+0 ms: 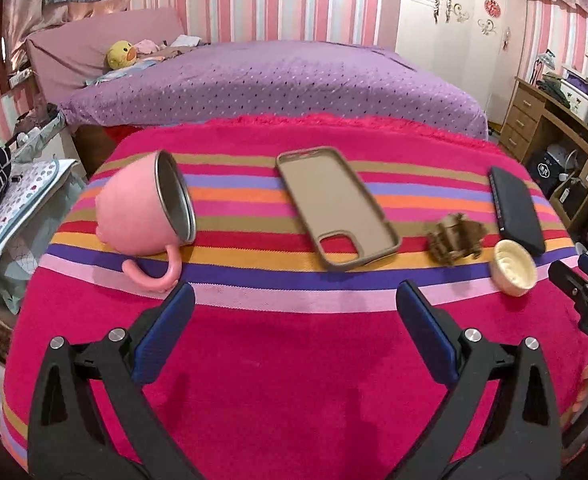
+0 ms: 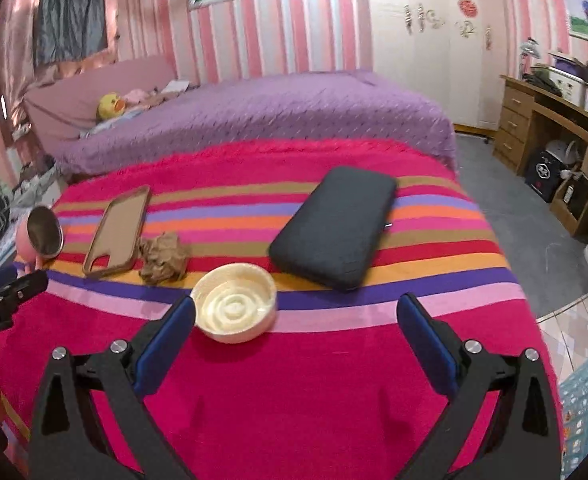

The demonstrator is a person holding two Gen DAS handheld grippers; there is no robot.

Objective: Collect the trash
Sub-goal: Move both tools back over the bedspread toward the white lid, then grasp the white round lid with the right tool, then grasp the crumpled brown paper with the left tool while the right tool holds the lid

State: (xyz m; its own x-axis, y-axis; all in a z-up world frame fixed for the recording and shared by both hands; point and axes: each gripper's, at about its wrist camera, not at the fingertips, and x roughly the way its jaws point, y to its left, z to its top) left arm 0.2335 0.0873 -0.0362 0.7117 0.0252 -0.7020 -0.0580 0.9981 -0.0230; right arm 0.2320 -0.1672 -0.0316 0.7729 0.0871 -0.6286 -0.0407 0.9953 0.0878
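A crumpled brown paper wad (image 1: 454, 240) (image 2: 164, 258) lies on the striped pink cloth (image 1: 294, 360) (image 2: 294, 380). A cream plastic lid (image 1: 513, 267) (image 2: 236, 304) lies open side up beside it. My left gripper (image 1: 296, 300) is open and empty, hovering over the cloth short of the phone case. My right gripper (image 2: 296, 314) is open and empty, its left finger close to the lid. The right gripper also shows at the right edge of the left wrist view (image 1: 582, 292).
A pink mug (image 1: 150, 208) (image 2: 40, 236) lies on its side at the left. A tan phone case (image 1: 336, 206) (image 2: 116, 230) and a black power bank (image 1: 516, 210) (image 2: 336, 226) lie on the cloth. A purple bed (image 1: 274, 84) stands behind. A blue basket (image 2: 586, 412) is at lower right.
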